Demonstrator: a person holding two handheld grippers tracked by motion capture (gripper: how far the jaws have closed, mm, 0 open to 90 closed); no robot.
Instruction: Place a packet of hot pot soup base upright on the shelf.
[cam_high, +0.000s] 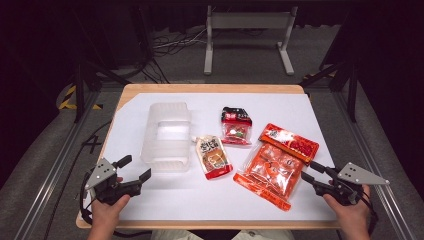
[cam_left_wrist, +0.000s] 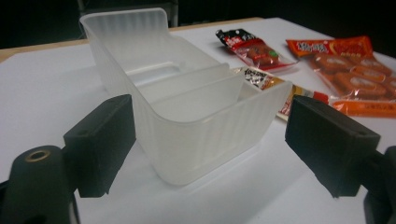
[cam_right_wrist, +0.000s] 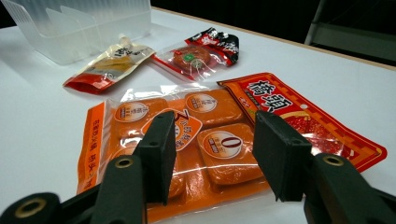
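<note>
Tongs on both sides stand spread, holding nothing. Your right tongs (cam_high: 306, 171) sit at the big orange pack's (cam_high: 275, 170) four o'clock edge on the counter (cam_high: 165, 200). Next, slide in and pinch it; left tongs (cam_high: 134, 167) wait by the clear bin (cam_high: 166, 136).

You are in a lab or recording studio, not a home. Your worktop (cam_high: 212, 89) is a plain wooden board under a white sheet (cam_high: 280, 107), framed by metal rails (cam_high: 55, 165) at nine and three o'clock. At twelve o'clock a grey metal stand (cam_high: 248, 30) sits on grey carpet with loose cables (cam_high: 172, 42) beside it. Black-and-yellow hazard tape (cam_high: 67, 97) marks the floor at ten o'clock, and darkness surrounds everything.
</note>
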